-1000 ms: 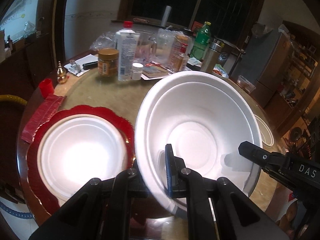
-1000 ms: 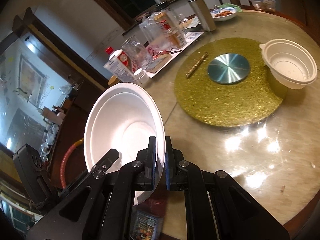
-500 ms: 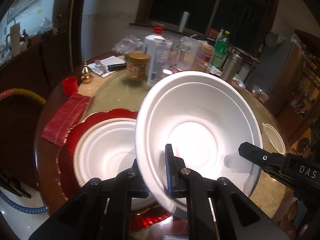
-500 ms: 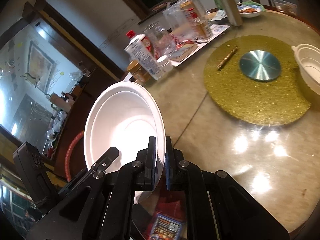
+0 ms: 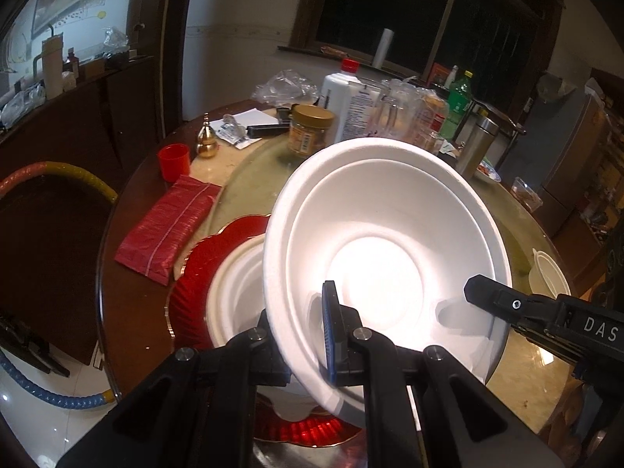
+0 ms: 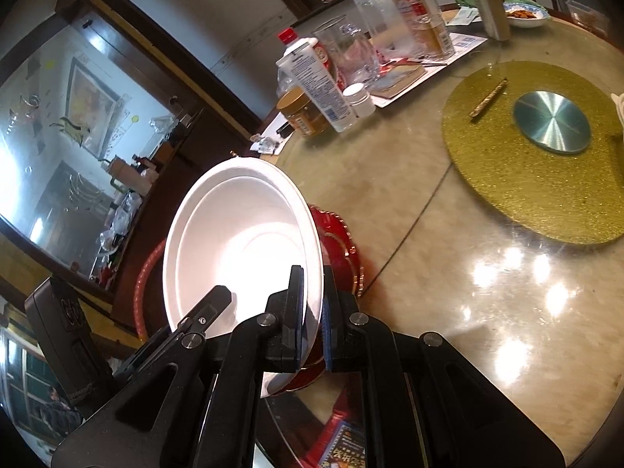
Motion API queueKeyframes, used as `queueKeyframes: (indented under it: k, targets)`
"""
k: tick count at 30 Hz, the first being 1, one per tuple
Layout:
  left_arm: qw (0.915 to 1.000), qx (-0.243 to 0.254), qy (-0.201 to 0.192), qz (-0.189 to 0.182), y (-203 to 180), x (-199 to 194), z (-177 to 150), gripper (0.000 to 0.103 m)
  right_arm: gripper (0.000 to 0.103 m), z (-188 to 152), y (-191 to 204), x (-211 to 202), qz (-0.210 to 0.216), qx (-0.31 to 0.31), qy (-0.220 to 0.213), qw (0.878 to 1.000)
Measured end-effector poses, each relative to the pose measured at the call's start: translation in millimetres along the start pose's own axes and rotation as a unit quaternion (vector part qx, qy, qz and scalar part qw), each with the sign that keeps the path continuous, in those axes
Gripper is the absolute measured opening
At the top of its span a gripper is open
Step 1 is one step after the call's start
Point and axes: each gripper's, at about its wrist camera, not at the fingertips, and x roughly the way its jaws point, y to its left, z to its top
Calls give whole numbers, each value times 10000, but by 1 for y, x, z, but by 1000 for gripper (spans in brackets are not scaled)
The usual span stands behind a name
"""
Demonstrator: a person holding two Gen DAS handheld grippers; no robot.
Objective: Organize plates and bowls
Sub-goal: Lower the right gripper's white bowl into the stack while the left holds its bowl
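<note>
A big white foam bowl (image 5: 382, 241) hangs tilted above the table, held by both grippers. My left gripper (image 5: 304, 335) is shut on its near rim, one finger inside and one outside. My right gripper (image 6: 314, 308) is shut on the rim on the bowl's (image 6: 241, 241) other side, and its black finger (image 5: 503, 304) shows at the right of the left wrist view. Under the bowl's left half lies a white foam plate (image 5: 234, 292) on a red scalloped plate (image 5: 195, 273), whose edge (image 6: 339, 234) peeks out in the right wrist view. A smaller white bowl (image 5: 550, 277) sits at the far right.
A red packet (image 5: 167, 226), a red cup (image 5: 173, 162) and a brass ornament (image 5: 206, 140) lie left of the plates. Jars, bottles and glasses (image 5: 351, 117) crowd the back. A gold mat (image 6: 538, 148) with a metal disc (image 6: 552, 121) fills the table's right side.
Both grippers have carried the big bowl sideways toward the red plate. It now hangs over the right part of the white plate, which stood well clear of it to the left before.
</note>
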Motion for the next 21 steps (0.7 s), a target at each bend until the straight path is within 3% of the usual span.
queueKeyframes:
  k: [21]
  targets:
    - [9992,-287,126,249,38,9,-4,10,7,-6,26,41,-8,-198,359,9992]
